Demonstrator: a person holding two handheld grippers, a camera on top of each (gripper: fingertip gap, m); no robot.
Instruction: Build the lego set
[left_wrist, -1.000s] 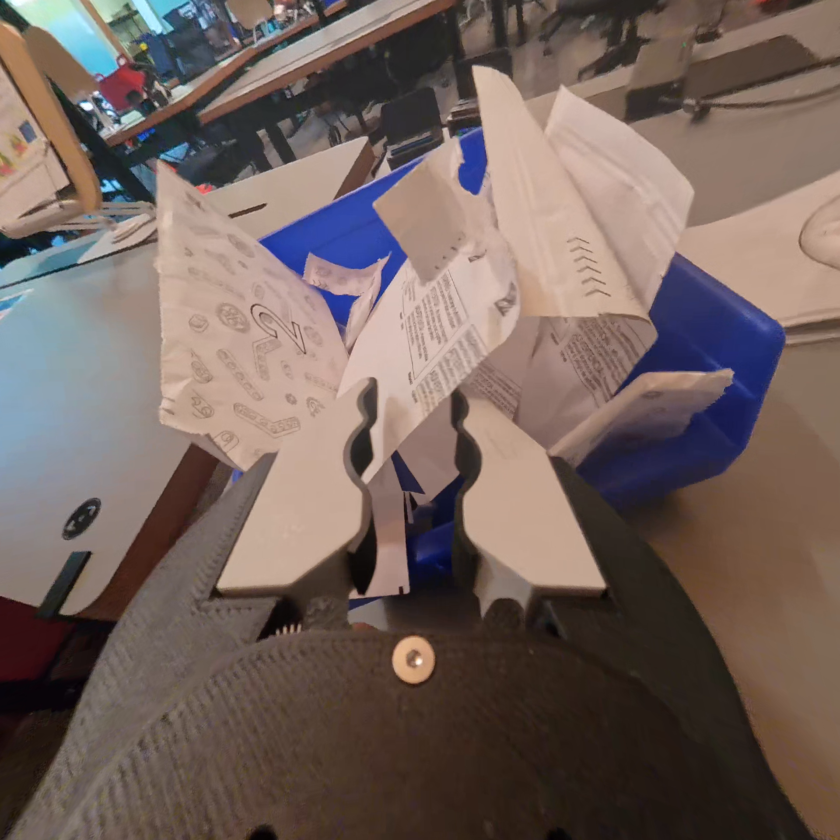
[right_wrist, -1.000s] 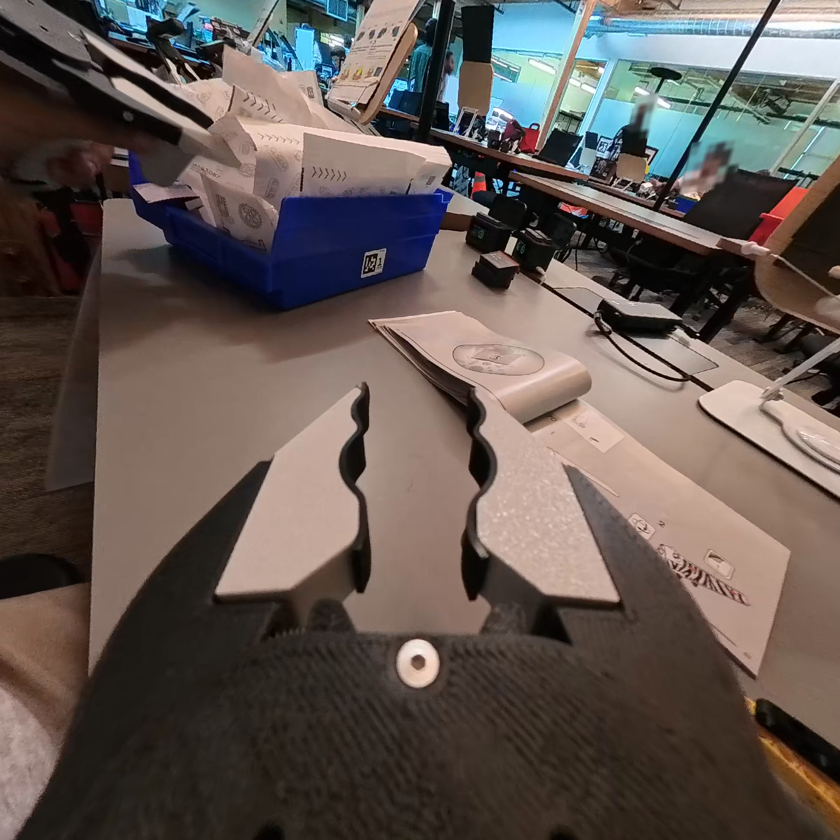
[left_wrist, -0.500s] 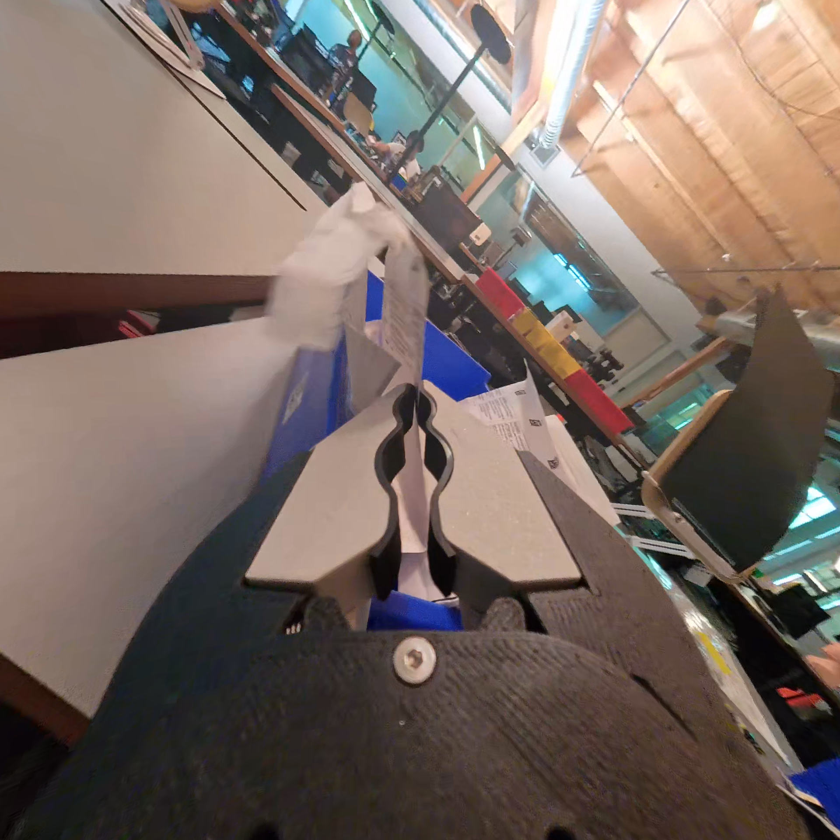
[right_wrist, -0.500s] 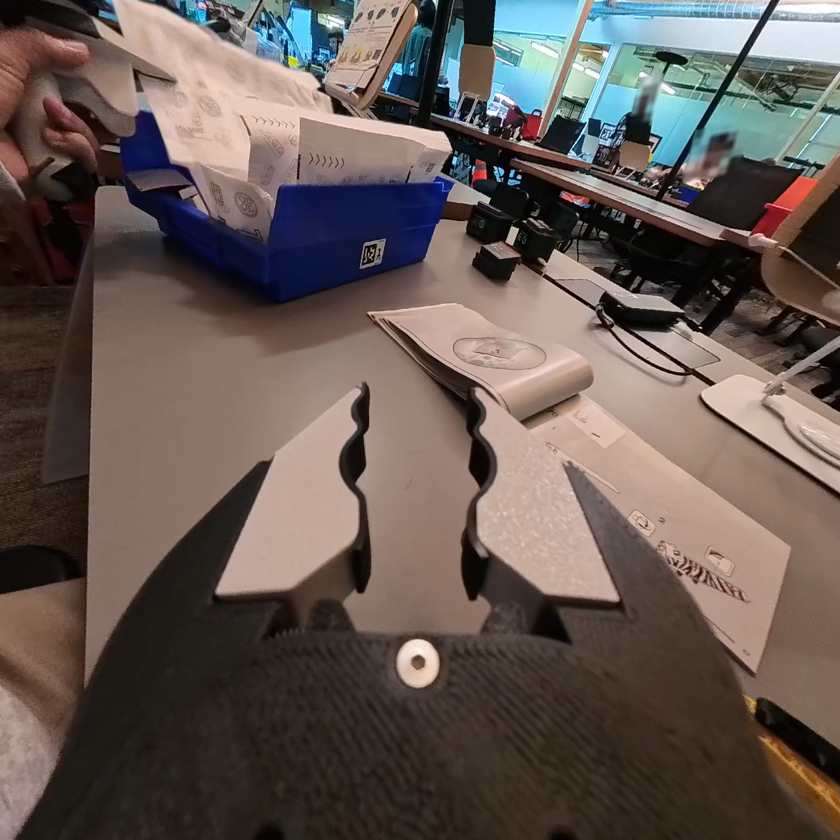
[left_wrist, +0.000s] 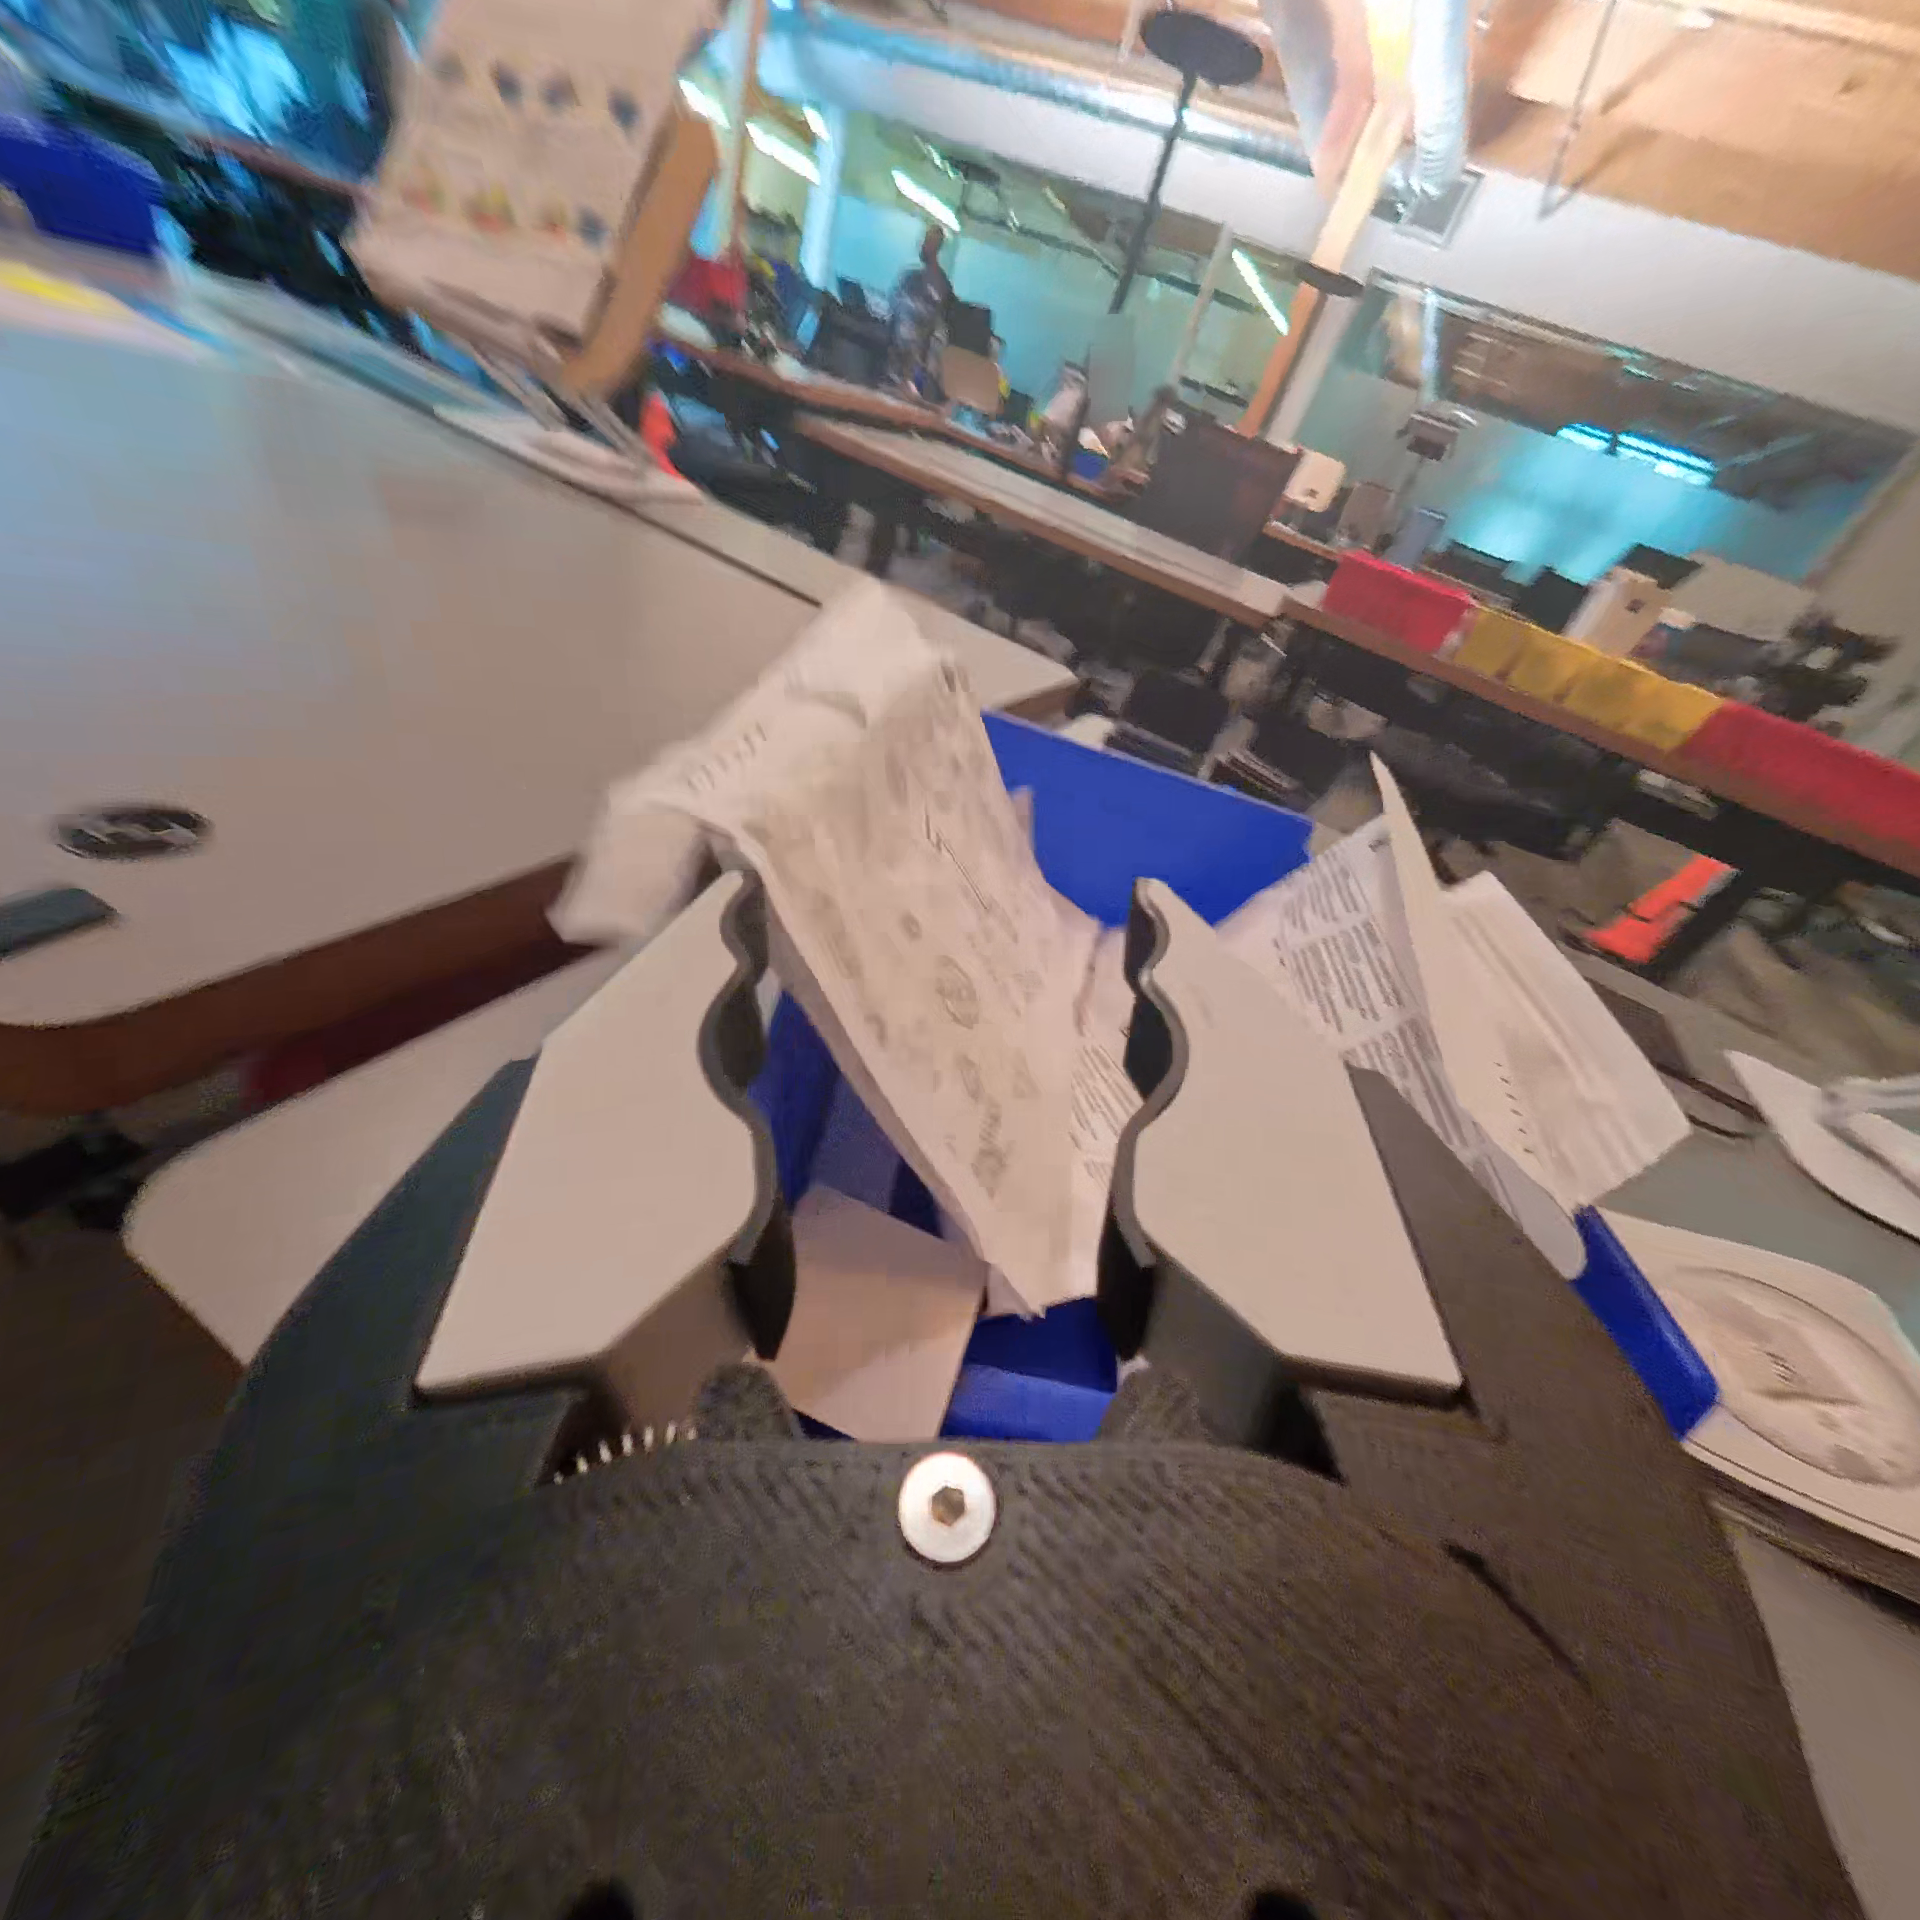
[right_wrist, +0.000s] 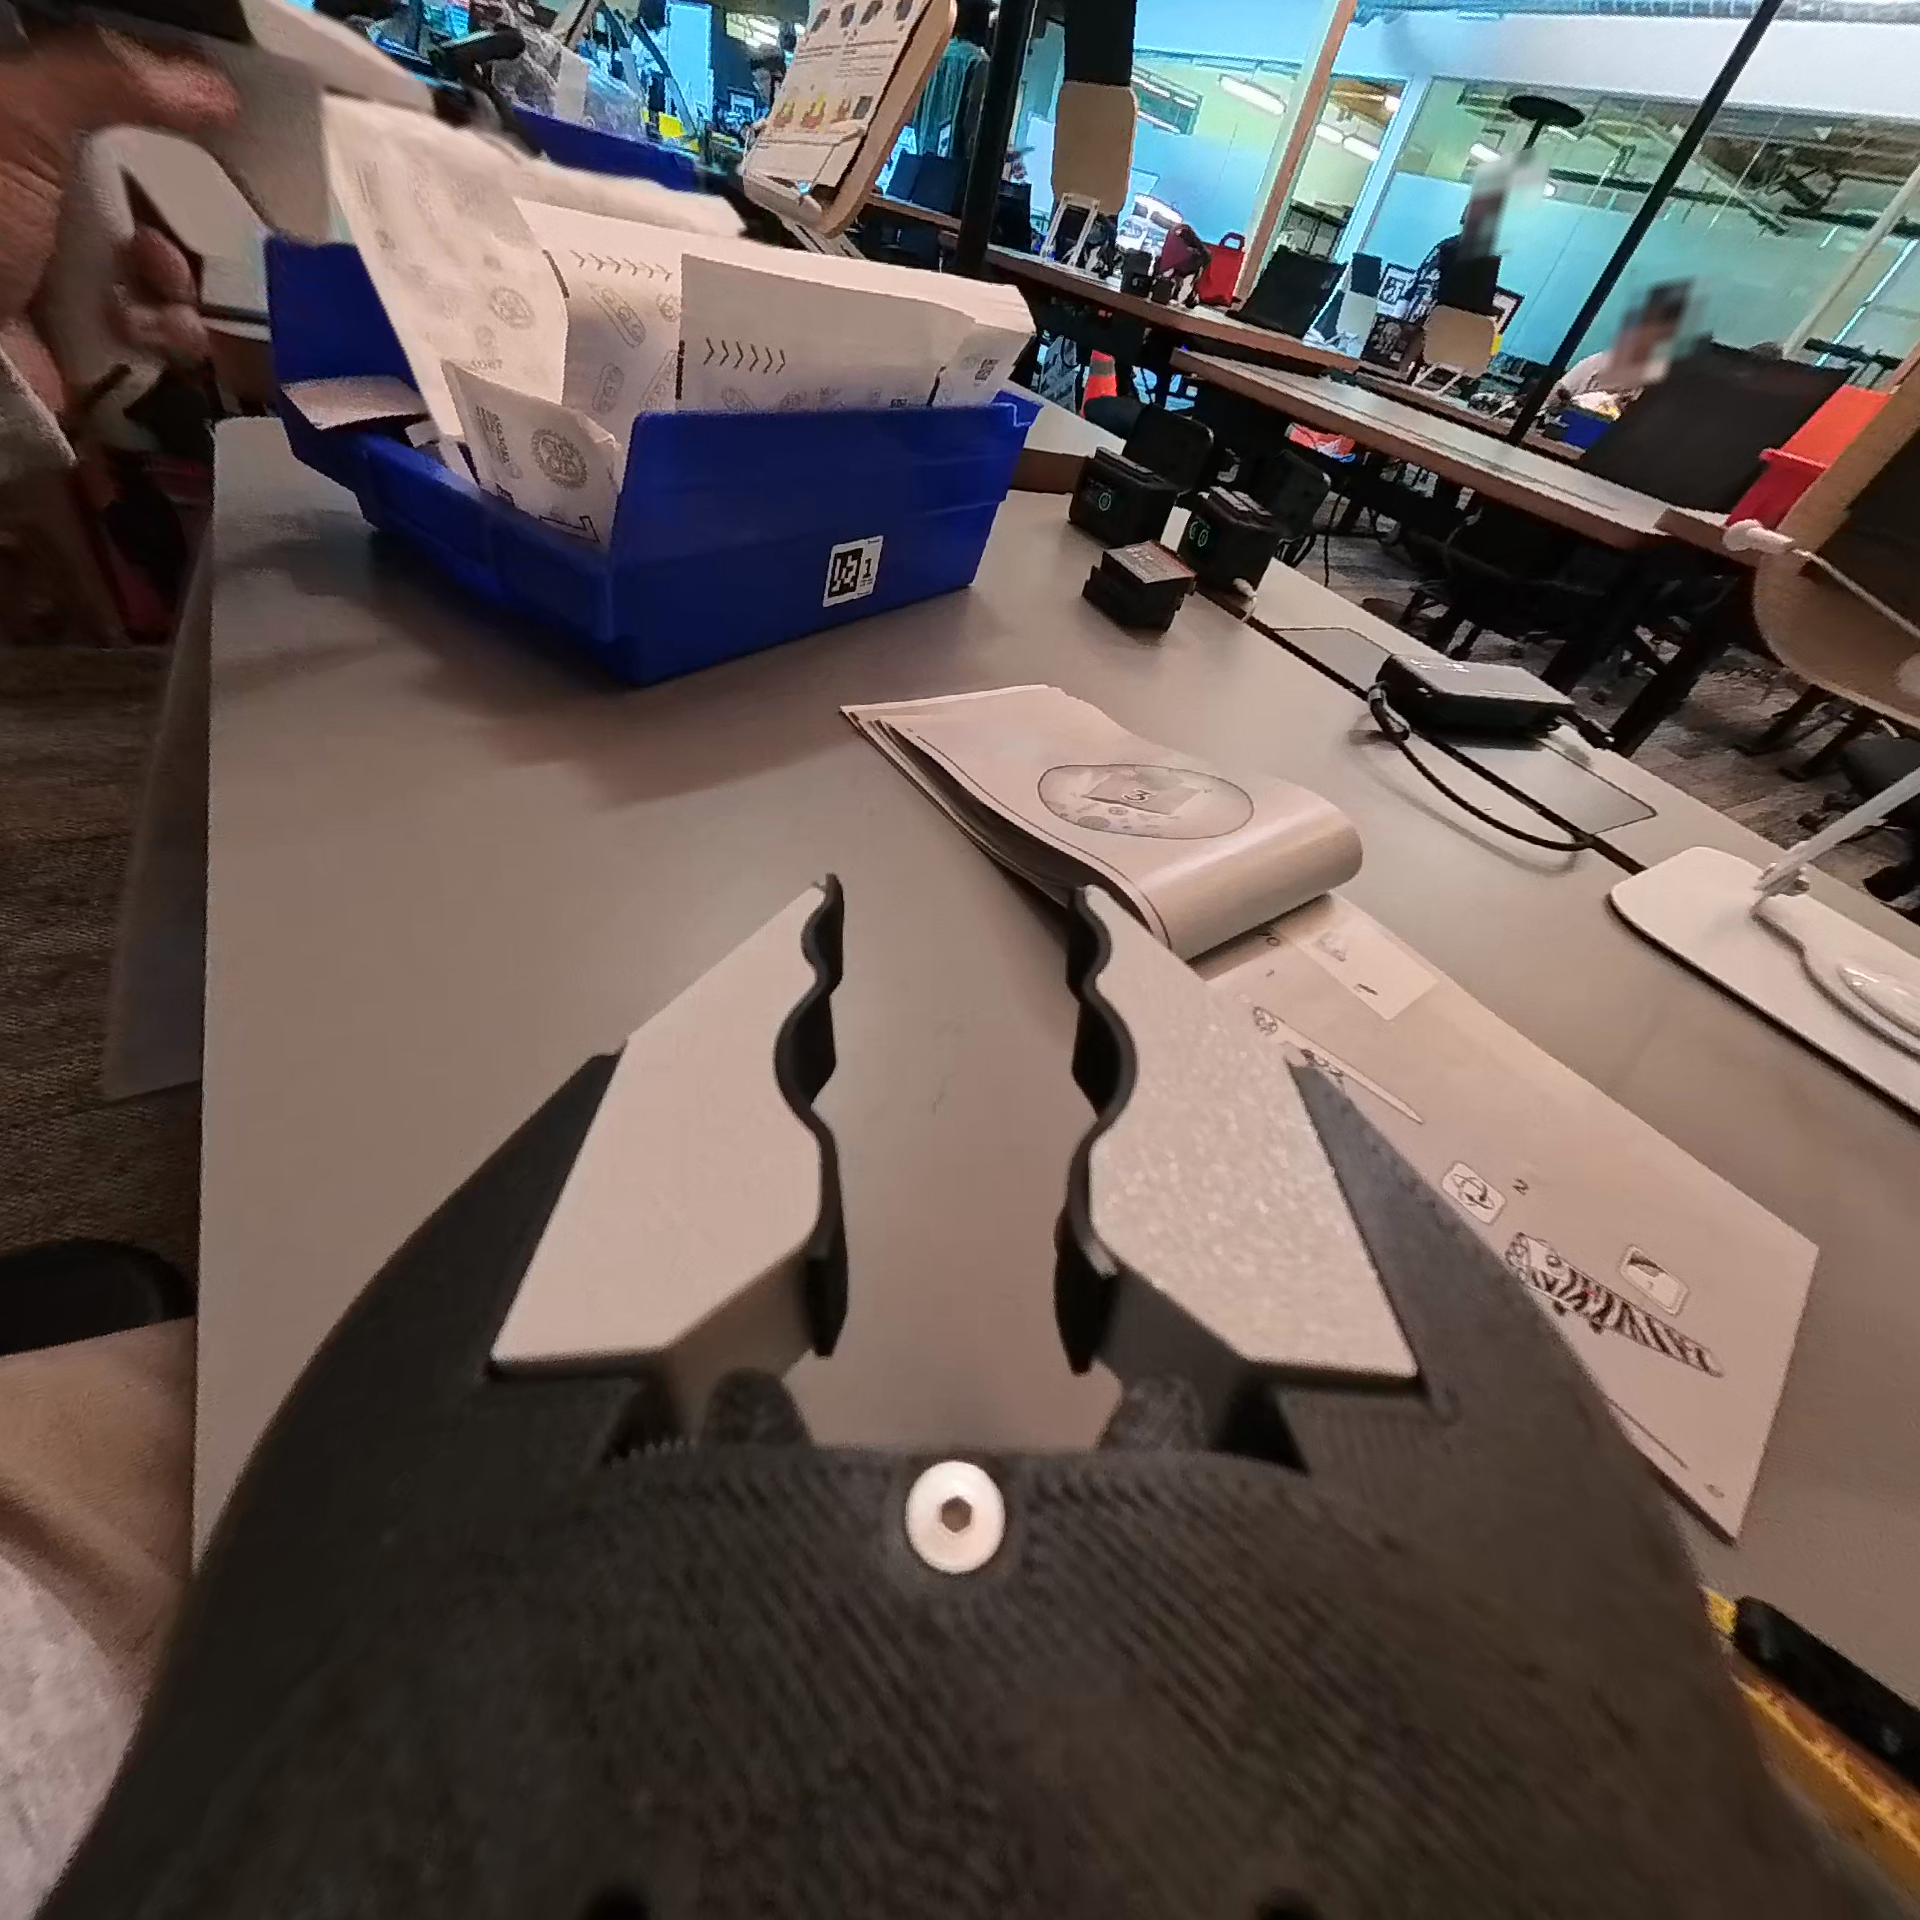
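My left gripper (left_wrist: 940, 904) is open above a blue bin (left_wrist: 1132, 821) stuffed with white printed paper bags (left_wrist: 1455, 1029). One printed bag (left_wrist: 914, 977) stands loose between its wide-apart jaws, its lower end down in the bin. The right wrist view shows the bin (right_wrist: 727, 520) at the far left of the grey table (right_wrist: 468, 883), with the bags (right_wrist: 810, 332) sticking out. My right gripper (right_wrist: 951, 904) is open and empty, low over the bare table. An instruction booklet (right_wrist: 1132, 821) lies just ahead to its right, folded back over an open page (right_wrist: 1507, 1195).
A hand (right_wrist: 73, 156) holding the left gripper shows blurred at the top left, over the bin. Small black boxes (right_wrist: 1143, 488), a black adapter with cable (right_wrist: 1475, 696) and a white lamp base (right_wrist: 1787, 966) stand at the right. The table's left edge runs close to the bin. The left gripper's tips are roughly 40 centimetres from the right gripper's.
My left gripper was shut on a paper bag half a second ago; its jaws have since opened wide and the bag sits loose over the bin. The right gripper has stayed put.
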